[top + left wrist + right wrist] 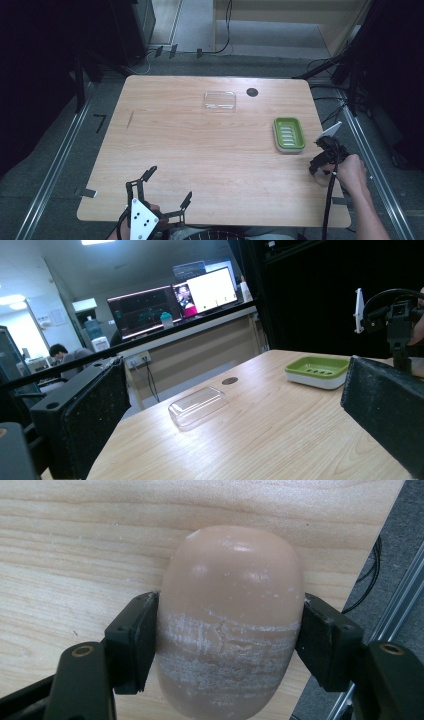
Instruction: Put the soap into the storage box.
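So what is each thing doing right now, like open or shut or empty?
Pinkish oval soap bar: lying on the table, clamped.
Right gripper: shut on the soap's sides.
Left gripper: open, holding nothing.
Green and white soap dish: empty, uncovered.
Clear plastic lid: lying alone on the wooden table.
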A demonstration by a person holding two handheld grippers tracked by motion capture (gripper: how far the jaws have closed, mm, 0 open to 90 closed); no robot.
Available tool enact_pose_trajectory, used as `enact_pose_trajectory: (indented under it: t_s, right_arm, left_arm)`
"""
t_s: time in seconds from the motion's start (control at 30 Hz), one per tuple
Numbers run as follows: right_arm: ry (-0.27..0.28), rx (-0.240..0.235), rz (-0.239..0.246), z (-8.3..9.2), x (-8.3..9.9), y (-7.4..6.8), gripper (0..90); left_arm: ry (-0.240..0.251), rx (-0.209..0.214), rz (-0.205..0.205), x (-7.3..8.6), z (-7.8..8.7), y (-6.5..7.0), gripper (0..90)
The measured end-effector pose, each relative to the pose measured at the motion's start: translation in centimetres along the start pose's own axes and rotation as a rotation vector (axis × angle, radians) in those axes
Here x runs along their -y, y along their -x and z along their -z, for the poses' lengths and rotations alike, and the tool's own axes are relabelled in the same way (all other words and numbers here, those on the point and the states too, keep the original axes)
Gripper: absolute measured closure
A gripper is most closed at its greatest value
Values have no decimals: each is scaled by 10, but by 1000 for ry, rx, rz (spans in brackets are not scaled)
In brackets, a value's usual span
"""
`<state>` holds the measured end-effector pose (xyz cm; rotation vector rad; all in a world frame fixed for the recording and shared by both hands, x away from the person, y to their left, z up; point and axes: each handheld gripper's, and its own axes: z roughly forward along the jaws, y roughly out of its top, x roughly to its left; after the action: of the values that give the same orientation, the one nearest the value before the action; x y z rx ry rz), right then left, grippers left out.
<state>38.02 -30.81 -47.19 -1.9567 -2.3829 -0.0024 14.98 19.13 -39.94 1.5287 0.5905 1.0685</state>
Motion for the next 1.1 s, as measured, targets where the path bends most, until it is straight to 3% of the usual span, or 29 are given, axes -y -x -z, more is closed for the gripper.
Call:
enact_pose_trajectory:
  t_s: [0.37,0.63,0.7,0.8,1.1]
  right_arm:
    - [1,0,19,4,1,-1,321]
    - [7,-3,-20,0,2,-1,315]
    - [11,-2,-41,0,3,-1,261]
    - [20,4,-64,3,6,-1,247]
    - [-2,7,-63,-2,10,-1,299]
  left_arm:
    - [1,-1,1,0,0,0,0]
    - [1,-1,0,0,0,0,0]
    - [1,-1,1,0,0,0,0]
    - [1,0,0,0,0,0,0]
    - [0,1,-2,0,0,0,0]
